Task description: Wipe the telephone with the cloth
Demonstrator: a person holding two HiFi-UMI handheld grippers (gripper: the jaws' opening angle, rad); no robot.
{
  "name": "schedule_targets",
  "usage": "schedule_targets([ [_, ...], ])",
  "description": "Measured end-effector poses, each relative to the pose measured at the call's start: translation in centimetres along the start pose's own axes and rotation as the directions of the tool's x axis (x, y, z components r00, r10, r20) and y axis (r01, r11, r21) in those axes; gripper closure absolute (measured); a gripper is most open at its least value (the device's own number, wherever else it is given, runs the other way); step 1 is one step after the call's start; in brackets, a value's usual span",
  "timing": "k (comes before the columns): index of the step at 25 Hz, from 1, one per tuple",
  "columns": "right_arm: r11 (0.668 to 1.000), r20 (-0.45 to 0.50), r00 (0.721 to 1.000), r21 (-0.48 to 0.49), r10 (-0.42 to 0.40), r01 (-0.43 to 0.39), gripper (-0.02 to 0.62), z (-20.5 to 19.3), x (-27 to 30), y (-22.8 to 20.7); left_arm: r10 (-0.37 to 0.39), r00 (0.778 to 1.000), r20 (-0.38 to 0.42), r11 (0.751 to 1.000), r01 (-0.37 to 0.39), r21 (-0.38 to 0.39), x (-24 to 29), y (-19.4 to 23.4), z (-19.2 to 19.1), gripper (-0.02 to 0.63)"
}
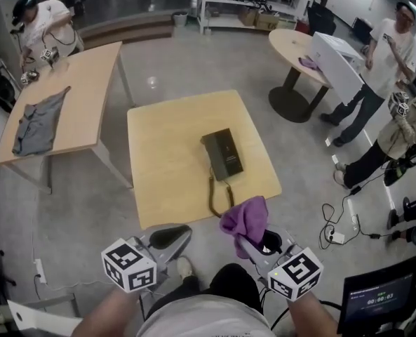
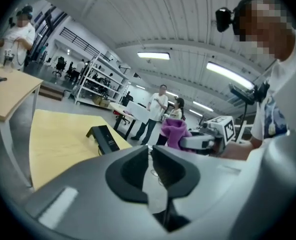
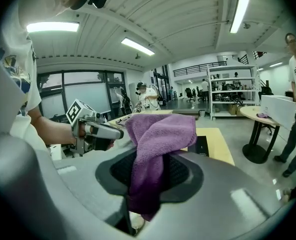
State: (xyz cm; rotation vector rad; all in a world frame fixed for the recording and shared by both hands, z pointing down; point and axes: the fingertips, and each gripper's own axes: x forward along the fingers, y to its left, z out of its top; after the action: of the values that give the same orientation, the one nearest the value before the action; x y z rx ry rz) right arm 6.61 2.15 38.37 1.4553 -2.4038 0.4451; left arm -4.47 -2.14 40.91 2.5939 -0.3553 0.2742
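The telephone (image 1: 223, 153) lies flat on the square wooden table (image 1: 158, 181), a bit toward 3 o'clock of its centre. Its curly cord (image 1: 213, 194) trails off toward 6 o'clock, nearly to the table's near edge. Both grippers hang off the table on the near side, apart from the phone.

The right gripper (image 1: 253, 239) has its jaws clamped on the purple cloth (image 1: 245, 217), at approx 6 o'clock of the phone. In the right gripper view the cloth (image 3: 157, 139) is pinched mid-fold, w/ a big lobe flopping over the top and a tail hanging below the jaws. The left gripper (image 1: 170, 236), at approx 7 o'clock of the phone, is empty. In its own view the jaws stand only a narrow slit apart, w/ nothing btwn them.

Handling, as a judgement:
- **Cloth:** soft, light and floppy. The loose lobe will do the wiping, and the grip looks deep enough, so no regrip needed.
- **Phone:** a rigid plastic body, prob. fairly light, so it may skid on the smooth tabletop under a wipe.
- **Hold:** best to steady it w/ the left gripper at a side edge of the base, away from the cord, and keep the pressure gentle.

Hard to make out:
- The right gripper's pads are buried under the cloth.
- The phone's top is too small and dark to tell handset from keypad.
- In the right gripper view the phone (image 3: 201, 145) is mostly hidden behind the cloth.
- The left gripper view shows it (image 2: 105, 138) only low and edge-on.
- The cord's far end isn't clear.
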Motion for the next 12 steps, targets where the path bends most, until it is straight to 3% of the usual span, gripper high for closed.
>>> schedule_targets([
  [12, 1.000, -0.075, 0.997, 0.011, 0.025, -0.024, 0.482, 1.2, 4.2, -7.1, 0.034, 0.998, -0.061, 0.978, -0.045, -0.204, 9.8, 10.4, -0.9, 0.514],
])
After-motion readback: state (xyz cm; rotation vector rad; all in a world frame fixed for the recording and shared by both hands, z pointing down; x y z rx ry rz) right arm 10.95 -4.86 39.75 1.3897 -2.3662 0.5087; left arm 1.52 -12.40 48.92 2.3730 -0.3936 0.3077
